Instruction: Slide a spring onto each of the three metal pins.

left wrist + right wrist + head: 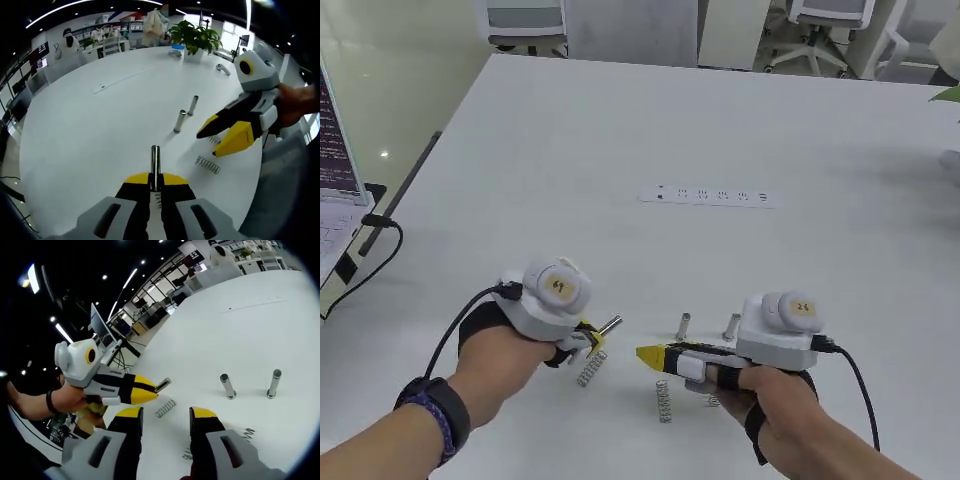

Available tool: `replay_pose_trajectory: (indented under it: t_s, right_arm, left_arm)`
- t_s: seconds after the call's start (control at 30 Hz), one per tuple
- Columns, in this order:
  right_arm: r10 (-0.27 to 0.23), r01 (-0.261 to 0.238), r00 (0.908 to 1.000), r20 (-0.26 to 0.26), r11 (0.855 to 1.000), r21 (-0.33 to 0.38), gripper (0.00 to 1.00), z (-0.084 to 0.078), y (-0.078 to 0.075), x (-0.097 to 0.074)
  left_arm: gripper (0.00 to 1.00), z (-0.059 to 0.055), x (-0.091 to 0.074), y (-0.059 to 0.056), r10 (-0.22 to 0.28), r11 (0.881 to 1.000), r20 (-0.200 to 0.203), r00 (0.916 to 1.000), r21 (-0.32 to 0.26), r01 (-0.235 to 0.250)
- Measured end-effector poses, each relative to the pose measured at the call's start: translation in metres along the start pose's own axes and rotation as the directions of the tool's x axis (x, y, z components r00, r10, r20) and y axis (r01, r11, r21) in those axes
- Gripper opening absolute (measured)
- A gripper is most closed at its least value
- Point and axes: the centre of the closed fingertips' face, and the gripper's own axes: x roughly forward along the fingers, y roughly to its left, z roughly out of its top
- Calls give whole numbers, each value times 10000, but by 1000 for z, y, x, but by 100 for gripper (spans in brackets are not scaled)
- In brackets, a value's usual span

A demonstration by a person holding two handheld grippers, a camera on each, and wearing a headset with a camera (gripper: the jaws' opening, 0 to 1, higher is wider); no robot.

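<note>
The left gripper has its yellow-tipped jaws closed tight on a metal pin. The pin is a smooth, shiny steel cylinder that sticks out forward past the jaw tips, lifted off the white table. The right gripper is just to the right of it. Its jaws stand well apart with nothing between them, and its tips are aimed left toward the held pin.

Just beyond the right gripper, two more pins stand upright on the table, side by side but not touching: the left standing pin and the right standing pin. Both are short and silvery with flat tops, and both are bare.

Three small coiled wire springs lie flat on the table. The left spring is just on the near side of the left gripper. The middle spring is nearer still, below the right gripper's tips. A third spring lies beside the right gripper, partly hidden by it. A white power strip lies farther back.
</note>
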Motion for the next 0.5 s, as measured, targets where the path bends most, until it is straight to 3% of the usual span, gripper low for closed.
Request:
replay_pose_trajectory:
  t_s: [0.5]
  right_arm:
    - [91, -120, 9995, 311, 9954, 956, 32, -2, -2, 8]
  left_arm:
    - [0, 5, 0, -30, -421, 9988, 101, 9991, 250, 418]
